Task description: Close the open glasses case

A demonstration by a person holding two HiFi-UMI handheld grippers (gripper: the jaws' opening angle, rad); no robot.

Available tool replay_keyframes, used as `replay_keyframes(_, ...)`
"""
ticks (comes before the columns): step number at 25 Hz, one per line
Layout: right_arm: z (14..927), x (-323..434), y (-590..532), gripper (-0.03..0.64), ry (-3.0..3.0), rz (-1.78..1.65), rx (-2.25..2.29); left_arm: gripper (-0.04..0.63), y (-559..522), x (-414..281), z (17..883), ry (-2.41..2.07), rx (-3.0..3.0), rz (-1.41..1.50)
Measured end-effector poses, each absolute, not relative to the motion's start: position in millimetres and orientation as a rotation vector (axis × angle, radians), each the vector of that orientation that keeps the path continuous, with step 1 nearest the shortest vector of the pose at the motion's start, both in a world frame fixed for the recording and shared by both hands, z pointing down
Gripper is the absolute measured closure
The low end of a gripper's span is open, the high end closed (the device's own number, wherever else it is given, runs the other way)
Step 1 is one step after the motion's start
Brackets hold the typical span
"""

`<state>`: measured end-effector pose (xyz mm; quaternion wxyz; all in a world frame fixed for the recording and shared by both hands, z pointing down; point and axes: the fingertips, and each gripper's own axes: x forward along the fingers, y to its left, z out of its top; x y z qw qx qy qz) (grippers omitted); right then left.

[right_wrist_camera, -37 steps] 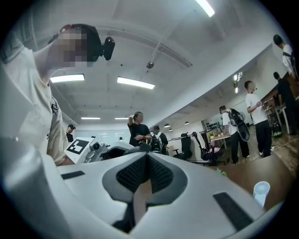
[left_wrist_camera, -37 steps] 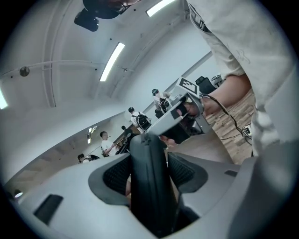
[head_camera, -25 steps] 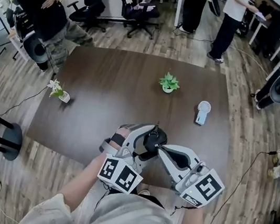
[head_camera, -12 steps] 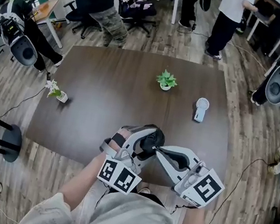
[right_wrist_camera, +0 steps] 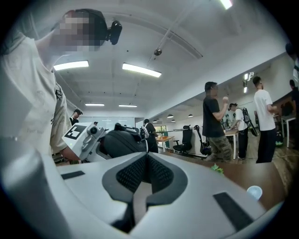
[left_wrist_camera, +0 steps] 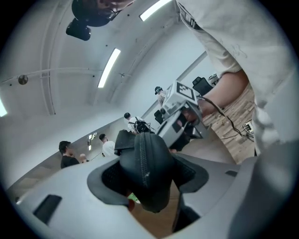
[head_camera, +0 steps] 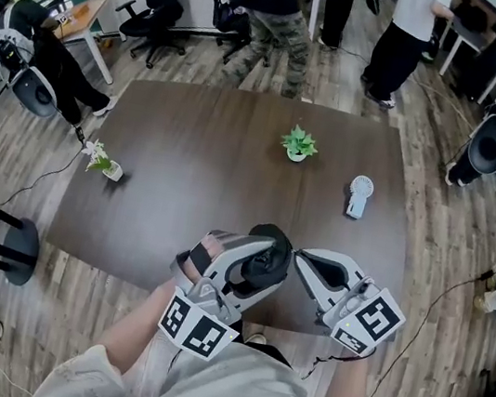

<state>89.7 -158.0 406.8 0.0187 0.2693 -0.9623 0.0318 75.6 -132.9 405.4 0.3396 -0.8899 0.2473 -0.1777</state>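
Glasses case (left_wrist_camera: pixel 147 169) — black, zipper-seamed — sits clamped in the left tool (head_camera: pixel 261 259).

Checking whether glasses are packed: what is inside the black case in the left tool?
Only the black outer shell and zip seam of the glasses case show, gripped by the left tool. The shell covers the interior, so any contents cannot be seen.

black zip-seam glasses case (left_wrist_camera: pixel 148 161), left tongs (left_wrist_camera: pixel 149 181) and right tongs (right_wrist_camera: pixel 145 175) light grey with black dimpled pads (right_wrist_camera: pixel 129 175), black-and-white square markers (head_camera: pixel 369 322), dark brown woodgrain worktop (head_camera: pixel 198 161), green plant (head_camera: pixel 300 143) at 12 o'clock, white fan (head_camera: pixel 359 197)
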Motion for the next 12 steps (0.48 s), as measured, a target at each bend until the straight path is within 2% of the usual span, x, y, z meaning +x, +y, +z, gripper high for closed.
replay_keyframes(4,416.0,91.2,-167.0,0.615,-2.995,0.165,0.874,0.321,-131.5,73.7,401.8,0.646,-2.368,-0.419)
replay_keyframes(8,412.3,92.4,-169.0,0.615,-2.976,0.141,0.930,0.311,-148.4,65.1,421.3,0.703,-2.432,-0.541)
replay_keyframes(12,410.6,97.4,-170.9,0.615,-2.939,0.109,0.986,0.253,-156.5,63.6,434.2,0.741,-2.462,-0.606)
